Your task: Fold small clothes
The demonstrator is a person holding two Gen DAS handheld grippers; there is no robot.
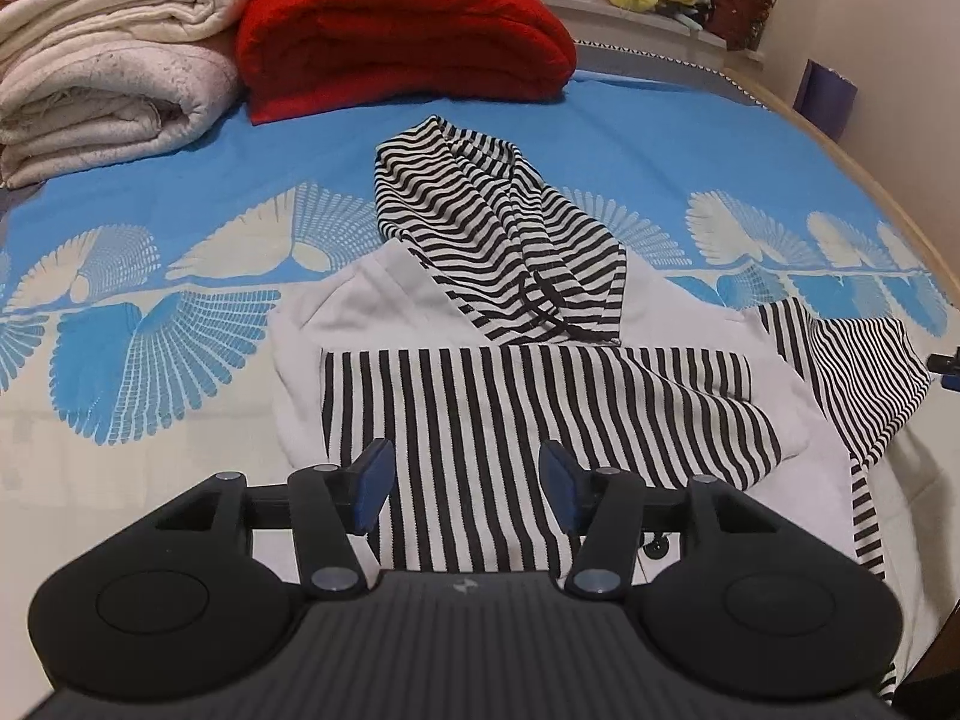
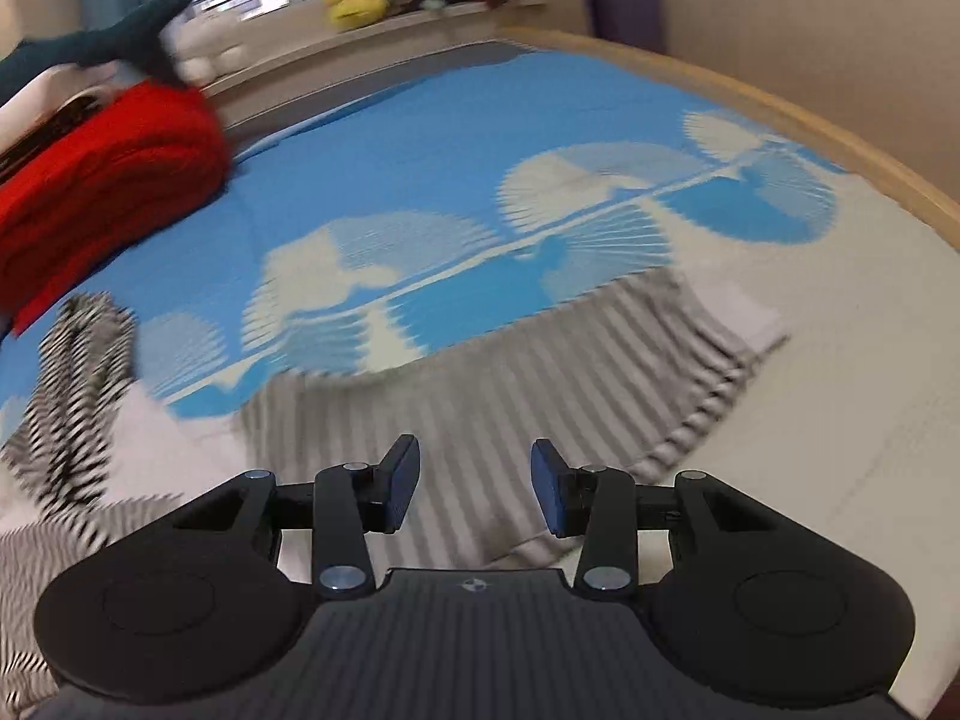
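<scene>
Flanking the striped hoodie: red blanket, cream quilts; both hand-held grippers spread, empty.

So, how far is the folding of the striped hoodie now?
Partly done. One striped sleeve already lies folded across the white body of the hoodie. Nothing is in hand: the left claw and right claw are both open and empty above the cloth. Left to do: the other sleeve is spread to the side, and the hood lies unfolded on the bed.
</scene>
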